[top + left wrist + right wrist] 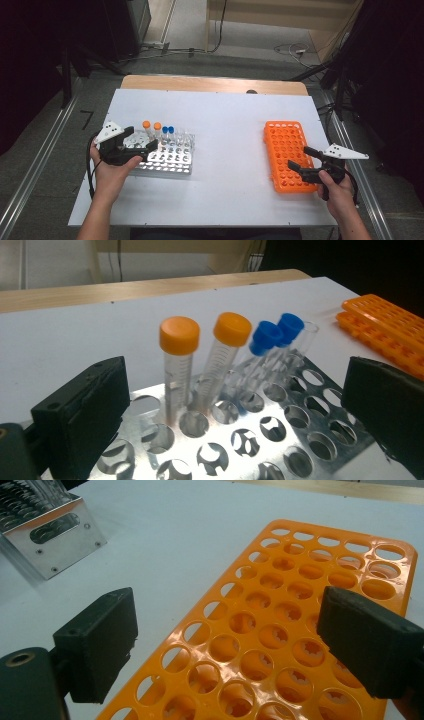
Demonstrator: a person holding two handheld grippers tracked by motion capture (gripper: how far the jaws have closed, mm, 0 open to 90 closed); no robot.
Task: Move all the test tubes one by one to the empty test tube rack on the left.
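A metal tube rack [172,161] stands at the table's left. Two orange-capped tubes [146,124] and two blue-capped tubes [168,130] stand upright in its far rows. My left gripper [145,151] hovers over the rack's left end, open, with nothing between its fingers. In the left gripper view the orange-capped tubes [179,335] and blue-capped tubes [265,337] rise just beyond my left gripper [232,412]. An empty orange rack [285,150] lies at the right. My right gripper [299,157] is open over its near right part, holding nothing, with the rack's holes [300,585] under my right gripper [225,645].
The white table top [225,120] stretches between the two racks. A wooden strip [210,84] runs along its far edge. The metal rack's end plate [60,535] shows far left in the right gripper view. Cables lie on the floor beyond the table.
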